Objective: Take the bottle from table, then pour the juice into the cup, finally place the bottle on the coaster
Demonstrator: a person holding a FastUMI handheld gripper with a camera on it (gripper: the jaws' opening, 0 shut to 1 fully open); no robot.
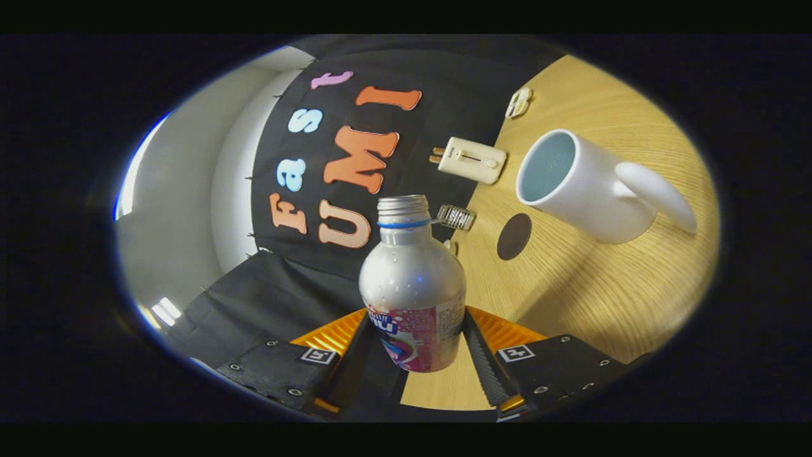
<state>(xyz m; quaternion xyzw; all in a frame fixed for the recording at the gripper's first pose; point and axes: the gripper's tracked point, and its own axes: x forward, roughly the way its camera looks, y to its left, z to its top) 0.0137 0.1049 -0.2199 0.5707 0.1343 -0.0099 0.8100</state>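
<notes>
**Now: bottle held, pour to come**

My jaws are clamped on the bottle, both fingers pressing its labelled lower body, neck open and lifted off the bench. Beyond it lies the dark coaster, then the cup. Next, I judge: bring the neck over the cup's mouth and tip.

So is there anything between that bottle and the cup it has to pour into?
Nothing visible. The hand-held gripper is shut on the bottle, and the white cup sits beyond it on bare table. The dark coaster lies off that line, nearer the bottle.
</notes>
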